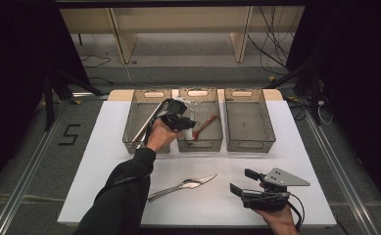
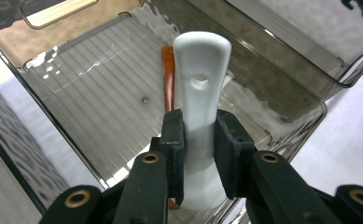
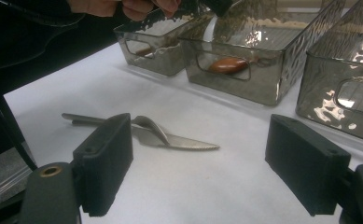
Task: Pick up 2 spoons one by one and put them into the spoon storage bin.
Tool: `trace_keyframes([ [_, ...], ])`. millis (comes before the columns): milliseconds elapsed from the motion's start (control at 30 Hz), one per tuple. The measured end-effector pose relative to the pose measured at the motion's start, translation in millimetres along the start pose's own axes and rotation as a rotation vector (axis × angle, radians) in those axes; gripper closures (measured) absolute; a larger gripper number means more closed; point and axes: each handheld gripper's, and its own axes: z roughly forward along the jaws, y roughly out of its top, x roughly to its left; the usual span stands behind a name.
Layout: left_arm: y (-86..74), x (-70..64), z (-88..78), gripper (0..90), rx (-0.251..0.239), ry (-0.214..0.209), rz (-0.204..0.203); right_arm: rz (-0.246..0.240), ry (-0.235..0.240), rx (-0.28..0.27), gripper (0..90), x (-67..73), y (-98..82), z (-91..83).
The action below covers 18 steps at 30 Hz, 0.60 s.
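White plastic surface [image 1: 129, 161] is carrying everything. Nearest the person in the high view, the right gripper [image 1: 247, 185] is resting low with its jaws standing wide apart and holding nothing. Its own view is showing a serrated knife [image 3: 188, 143] and a metal spoon [image 3: 149, 126] lying crossed just beyond those jaws. Farther off, the left gripper [image 1: 190, 123] is hanging over the middle bin [image 1: 201, 144] of three smoky clear bins. Its own view is revealing what the high view blurs: the jaws are clamping a white ceramic spoon [image 2: 200, 79] by its handle, one pad on each side, above a red-brown spoon [image 2: 168, 77] lying in that bin.
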Motion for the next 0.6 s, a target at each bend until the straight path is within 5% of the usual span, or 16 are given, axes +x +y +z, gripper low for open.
trace_keyframes([
  [600,-2.6,1.8,10.5,73.8,0.04,0.004,-0.002,0.003,0.0,0.002,23.7,-0.1,0.0,-0.6],
])
